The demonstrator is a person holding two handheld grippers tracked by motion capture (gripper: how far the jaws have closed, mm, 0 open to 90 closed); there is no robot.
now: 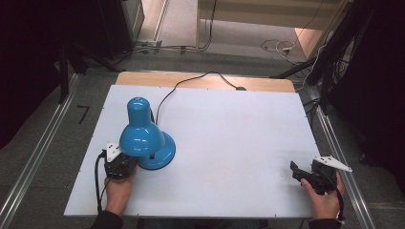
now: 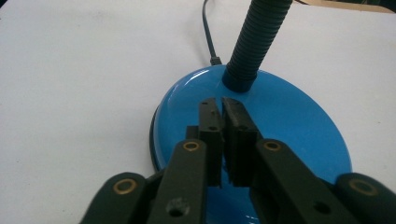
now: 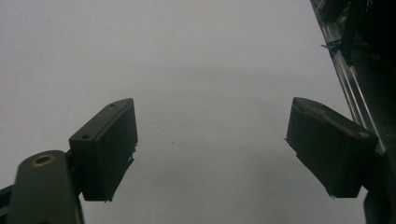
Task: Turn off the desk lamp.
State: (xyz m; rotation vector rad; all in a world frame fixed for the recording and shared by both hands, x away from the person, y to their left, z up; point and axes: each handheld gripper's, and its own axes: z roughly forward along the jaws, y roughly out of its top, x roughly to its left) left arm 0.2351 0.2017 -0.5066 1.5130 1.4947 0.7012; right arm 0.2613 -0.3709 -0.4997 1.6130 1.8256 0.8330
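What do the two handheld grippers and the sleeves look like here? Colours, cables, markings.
Both are black. The left gripper carries a pale three-cornered plate and trails a black cable; in its own view its ribbed pads sit on arms with brass-coloured pivot rings. The right gripper has the same plate and cable, and blocky wedge-shaped pads. Dark sleeves cover both wrists. No readable markings.

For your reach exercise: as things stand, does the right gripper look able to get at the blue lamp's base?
Probably not without moving: the right gripper sits open at the table's far side, bare surface between it and the lamp's base.
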